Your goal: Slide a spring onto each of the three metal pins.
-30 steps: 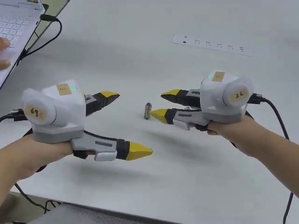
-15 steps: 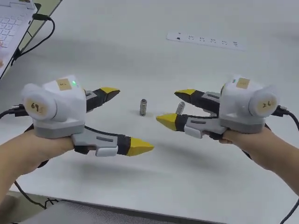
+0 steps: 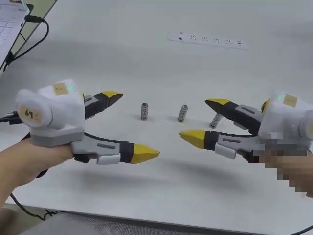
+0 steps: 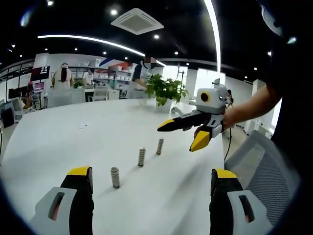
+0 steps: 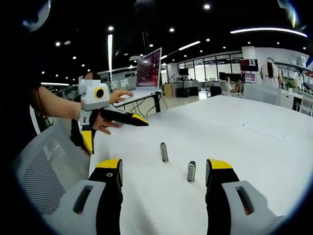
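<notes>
Three short metal springs stand upright in a row on the white table, each on a pin: one (image 3: 144, 111), one (image 3: 182, 113) and one (image 3: 215, 120). My left gripper (image 3: 129, 124) hovers open to the left of the row, with nothing between its yellow tips. My right gripper (image 3: 203, 119) is open and empty too, its tips beside the rightmost spring. In the left gripper view the springs (image 4: 141, 156) recede ahead of my open left gripper (image 4: 151, 174), with the right gripper (image 4: 195, 128) beyond. In the right gripper view two springs (image 5: 164, 152) (image 5: 191, 171) stand ahead of my open right gripper (image 5: 164, 165).
A white power strip (image 3: 208, 40) lies at the back of the table. A laptop (image 3: 9, 17) with a black cable (image 3: 34, 36) sits at the far left. The table's front edge (image 3: 146, 218) runs just under the grippers. A grey chair (image 4: 266, 171) is beside the table.
My right gripper has drawn back to the right, away from the row, uncovering the second and third springs. My left gripper has hardly moved.
</notes>
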Motion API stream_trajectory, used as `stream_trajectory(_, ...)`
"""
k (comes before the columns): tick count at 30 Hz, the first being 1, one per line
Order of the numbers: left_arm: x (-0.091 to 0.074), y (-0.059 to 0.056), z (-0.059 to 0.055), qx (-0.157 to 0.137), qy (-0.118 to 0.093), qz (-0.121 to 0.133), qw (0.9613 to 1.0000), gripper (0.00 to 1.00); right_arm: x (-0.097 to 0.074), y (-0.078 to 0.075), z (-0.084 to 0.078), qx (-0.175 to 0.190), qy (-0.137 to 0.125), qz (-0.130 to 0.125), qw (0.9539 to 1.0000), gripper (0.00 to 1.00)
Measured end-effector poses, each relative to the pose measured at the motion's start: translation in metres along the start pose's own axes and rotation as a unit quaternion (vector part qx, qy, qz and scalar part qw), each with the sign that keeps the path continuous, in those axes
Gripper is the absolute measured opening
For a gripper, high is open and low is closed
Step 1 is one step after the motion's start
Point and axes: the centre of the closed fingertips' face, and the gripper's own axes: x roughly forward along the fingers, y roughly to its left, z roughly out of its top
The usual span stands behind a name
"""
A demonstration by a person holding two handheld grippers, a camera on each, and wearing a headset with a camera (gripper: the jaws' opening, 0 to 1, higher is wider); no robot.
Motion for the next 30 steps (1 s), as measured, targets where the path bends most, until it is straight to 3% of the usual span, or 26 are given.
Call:
stream_trajectory(4,0.0,-0.001,0.002,-0.001,-0.004,-0.001,1.0,0.98,-0.011,0.006,0.001,0.01,-0.018,0.001,0.9998,0.76)
stream_trajectory(8,-0.001,-0.004,0.004,-0.002,-0.01,-0.004,0.9999,0.98,-0.02,0.008,-0.01,-0.004,-0.007,-0.005,1.0,0.83)
stream_trajectory(13,-0.003,-0.008,0.004,-0.002,-0.008,-0.008,0.9999,0.98,-0.032,0.0,-0.011,0.022,-0.022,-0.018,0.9994,0.88)
stream_trajectory(20,-0.005,-0.01,0.003,-0.003,-0.008,-0.006,0.9999,0.98,-0.04,-0.003,-0.01,0.021,-0.025,-0.017,0.9993,0.97)
stream_trajectory(30,-0.012,-0.007,0.002,-0.004,-0.006,0.001,1.0,0.98,-0.06,-0.01,-0.013,0.038,-0.03,-0.029,0.9984,0.99)
